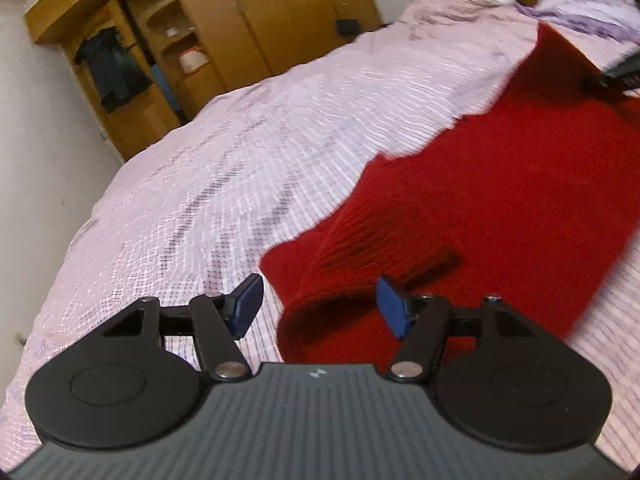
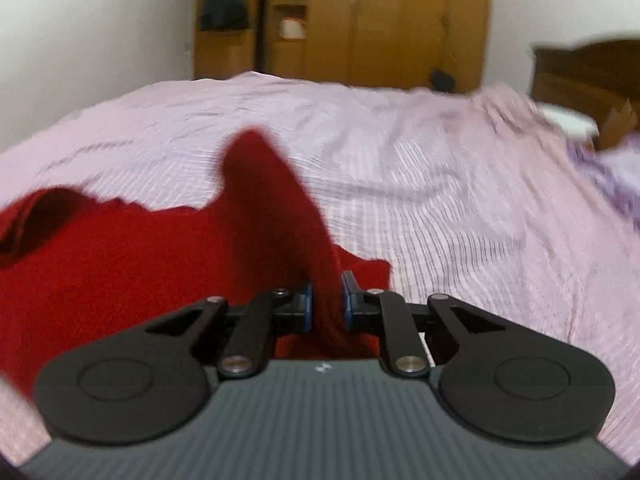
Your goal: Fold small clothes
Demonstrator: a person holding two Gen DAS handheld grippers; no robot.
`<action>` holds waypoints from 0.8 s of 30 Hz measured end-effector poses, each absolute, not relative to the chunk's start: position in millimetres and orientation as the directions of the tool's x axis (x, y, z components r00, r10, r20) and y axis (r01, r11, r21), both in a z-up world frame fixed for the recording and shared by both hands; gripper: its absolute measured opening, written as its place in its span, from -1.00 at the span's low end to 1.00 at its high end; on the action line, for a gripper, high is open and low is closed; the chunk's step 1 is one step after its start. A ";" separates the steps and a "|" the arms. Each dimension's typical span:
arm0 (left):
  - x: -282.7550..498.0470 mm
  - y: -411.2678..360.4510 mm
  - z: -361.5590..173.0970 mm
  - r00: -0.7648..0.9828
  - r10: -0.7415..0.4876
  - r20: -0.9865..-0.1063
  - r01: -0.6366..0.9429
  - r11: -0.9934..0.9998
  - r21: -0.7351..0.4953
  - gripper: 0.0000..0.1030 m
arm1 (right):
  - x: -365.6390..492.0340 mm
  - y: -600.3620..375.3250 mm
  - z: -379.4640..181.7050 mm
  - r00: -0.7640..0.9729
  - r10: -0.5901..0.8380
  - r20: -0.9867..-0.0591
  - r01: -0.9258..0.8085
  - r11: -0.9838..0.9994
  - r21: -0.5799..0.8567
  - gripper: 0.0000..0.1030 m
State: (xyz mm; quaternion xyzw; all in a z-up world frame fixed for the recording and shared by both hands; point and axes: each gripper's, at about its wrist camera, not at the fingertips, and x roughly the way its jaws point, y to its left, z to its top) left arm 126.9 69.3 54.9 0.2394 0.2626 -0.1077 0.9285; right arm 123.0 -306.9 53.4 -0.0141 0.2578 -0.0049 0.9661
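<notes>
Left claw (image 1: pixel 320 306) spread open, blue pads (image 1: pixel 250 304) apart, hovering over cuff end of red knit garment (image 1: pixel 500 200) lying flat on pink checked bedspread (image 1: pixel 240 152); wooden wardrobe (image 1: pixel 224 20) behind. Right claw (image 2: pixel 327 304) clamped tight on raised fold of same red knit garment (image 2: pixel 120 264), cloth pinched between pads and peaking upward, rest spread across bedspread (image 2: pixel 440 184).

A wide bed (image 2: pixel 400 168) under a pale pink checked cover fills the room — behind it a wooden wardrobe (image 2: pixel 400 20) with open shelves, white walls (image 2: pixel 100 40), and a dark headboard (image 2: pixel 588 76).
</notes>
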 end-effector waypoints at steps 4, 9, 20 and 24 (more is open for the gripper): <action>146.7 70.3 51.3 0.851 0.011 -0.526 0.208 0.912 0.355 0.35 | 139.7 -328.6 37.3 0.826 -0.038 -0.562 0.109 0.990 0.093 -0.61; 146.9 72.1 55.8 0.837 -0.033 -0.546 0.214 0.938 0.271 0.35 | 136.1 -335.8 30.9 0.829 -0.008 -0.560 0.102 0.985 0.137 -0.53; 169.7 78.6 51.0 0.801 -0.112 -0.588 0.194 0.978 0.078 -0.69 | 137.9 -341.3 37.3 0.847 0.056 -0.529 0.061 0.978 0.201 -0.61; 162.3 85.8 67.0 0.866 -0.069 -0.495 0.131 0.987 0.091 -0.77 | 116.1 -332.0 57.5 0.941 -0.030 -0.338 0.088 0.984 0.157 -0.83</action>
